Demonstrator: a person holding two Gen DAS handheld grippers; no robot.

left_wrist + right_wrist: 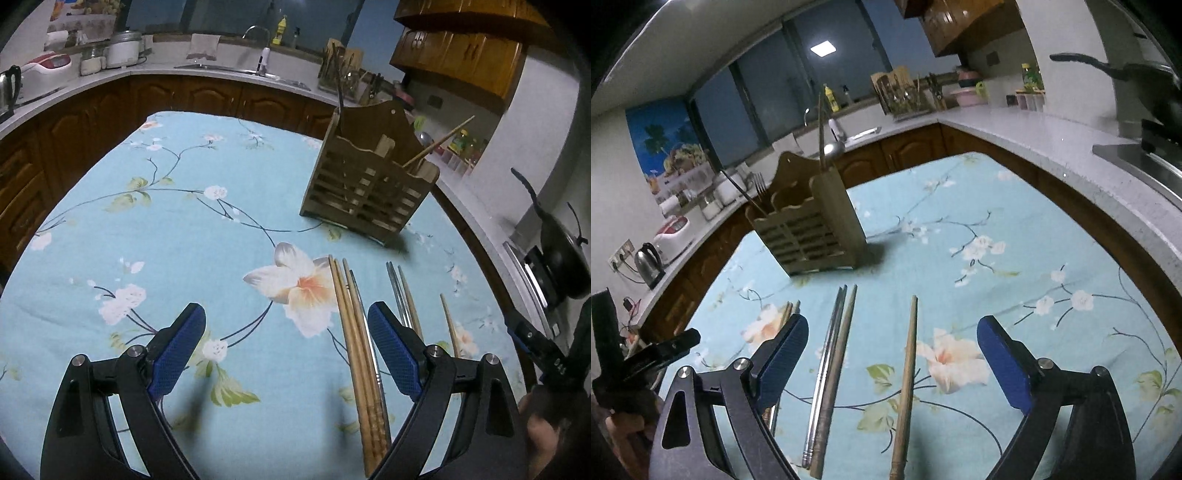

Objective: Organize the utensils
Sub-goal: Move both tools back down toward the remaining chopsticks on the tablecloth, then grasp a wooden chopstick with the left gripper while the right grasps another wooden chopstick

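A: Two grippers hover over the floral tablecloth [1015, 206]. Where does the wooden utensil caddy [809, 225] stand?

B: Upright on the cloth, ahead of both grippers, well apart from the loose pieces. It already holds a fork [760, 184], a ladle [833, 147] and some chopsticks.

A: What is left to sort?

B: Chopsticks lying flat between the caddy and the grippers. A wooden bundle [356, 332] lies nearest the left gripper [286, 350]; a steel pair [827, 365] with a dark wooden one touching it and a single wooden chopstick [907, 376] lie under the right gripper [892, 362].

A: State of the jaws?

B: Both released, spread wide, holding nothing.

A: Which relation governs the next grasp?

B: Long axis. Every chopstick runs along the fingers, tips toward the caddy. The single chopstick lies between the right jaws, near centre. The bundle lies just inside the left gripper's right finger [395, 350]. Judgement: the right gripper is better placed.
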